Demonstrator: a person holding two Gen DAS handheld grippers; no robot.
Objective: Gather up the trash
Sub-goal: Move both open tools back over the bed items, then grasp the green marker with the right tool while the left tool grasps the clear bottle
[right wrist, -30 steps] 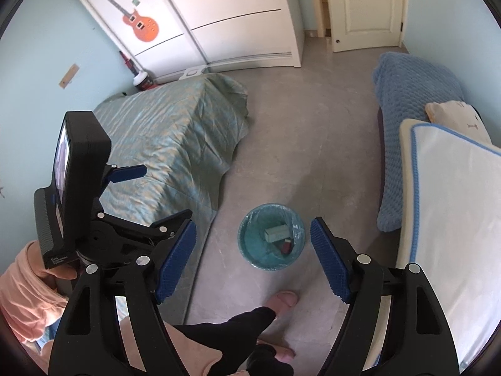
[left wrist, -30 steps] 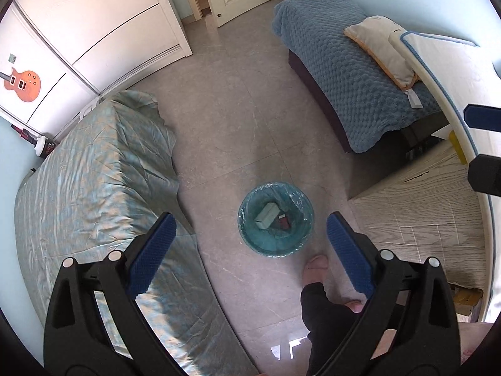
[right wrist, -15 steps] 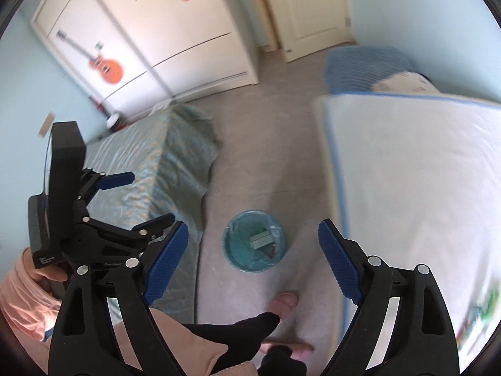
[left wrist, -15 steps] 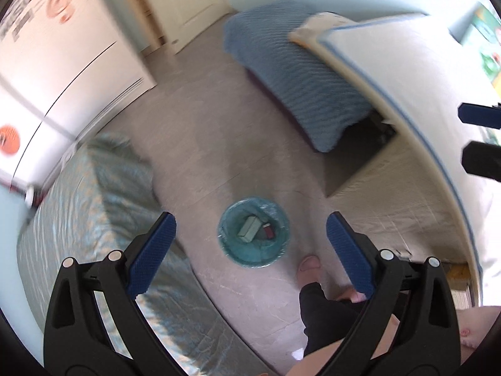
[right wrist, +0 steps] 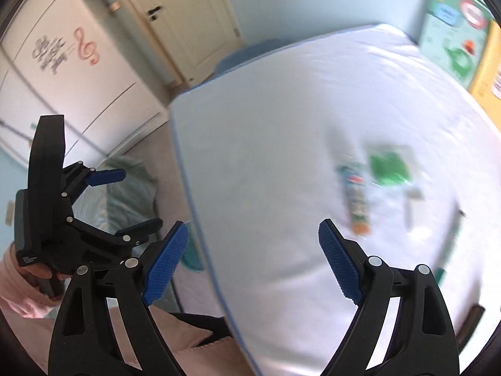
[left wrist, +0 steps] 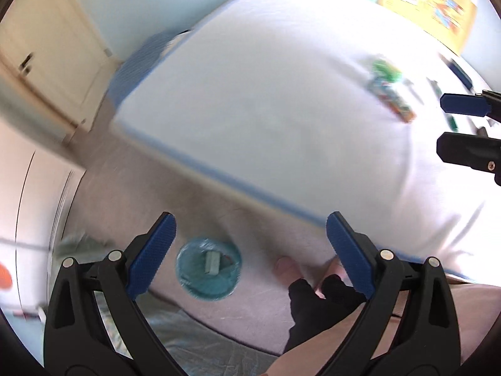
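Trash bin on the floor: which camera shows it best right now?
The left wrist view: the trash bin shows whole between that gripper's fingers, blue-lined, with a pale box inside. The right wrist view shows only a teal sliver behind its left finger, at the mattress edge.

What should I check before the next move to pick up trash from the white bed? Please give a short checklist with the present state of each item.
1. Right gripper empty, jaws apart: ok.
2. Left gripper empty, jaws apart: ok.
3. Trash within view on the white mattress: ok. A long colourful wrapper and a green packet lie there, side by side.
4. Picture sharp enough to aim: not ok, both views are blurred.
5. Bin on the floor open and ready: ok, it has a liner and already holds a pale box.
6. Other small items to the right of the wrapper, what they are: cannot tell.
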